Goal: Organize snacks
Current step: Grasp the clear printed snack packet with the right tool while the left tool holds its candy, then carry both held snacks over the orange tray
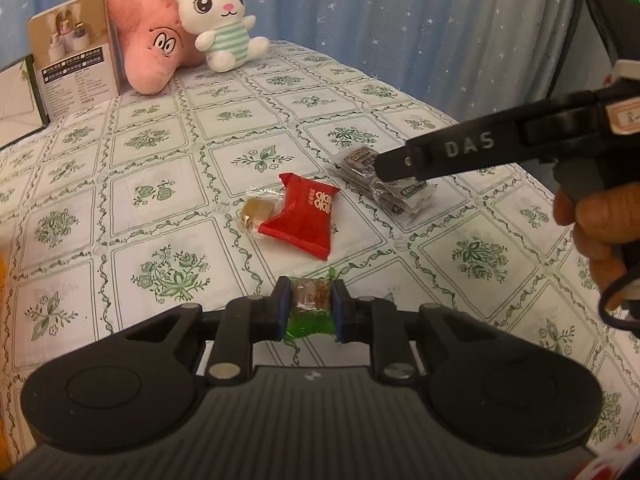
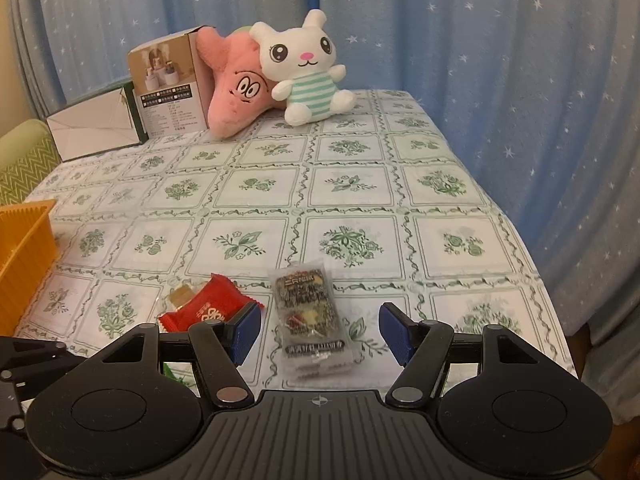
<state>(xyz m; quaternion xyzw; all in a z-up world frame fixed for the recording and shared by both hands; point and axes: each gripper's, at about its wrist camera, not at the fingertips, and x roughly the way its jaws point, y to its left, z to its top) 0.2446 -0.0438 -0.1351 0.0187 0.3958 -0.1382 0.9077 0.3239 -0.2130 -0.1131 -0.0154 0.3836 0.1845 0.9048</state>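
Note:
My left gripper (image 1: 311,304) is shut on a green-wrapped candy (image 1: 311,307) and holds it just above the tablecloth. Ahead of it lie a red snack packet (image 1: 306,216) and a small clear-wrapped brown candy (image 1: 256,211). My right gripper (image 2: 320,330) is open, its blue pads on either side of a dark clear-wrapped snack packet (image 2: 310,314) that lies on the cloth. In the left wrist view the right gripper (image 1: 394,168) reaches in from the right over that packet (image 1: 384,184). The red packet (image 2: 204,308) and the brown candy (image 2: 180,294) show left of it.
An orange basket (image 2: 24,248) stands at the table's left edge. At the back are a pink plush (image 2: 236,88), a white bunny plush (image 2: 304,68), a printed box (image 2: 168,88) and a white open box (image 2: 92,128). A blue star curtain hangs behind.

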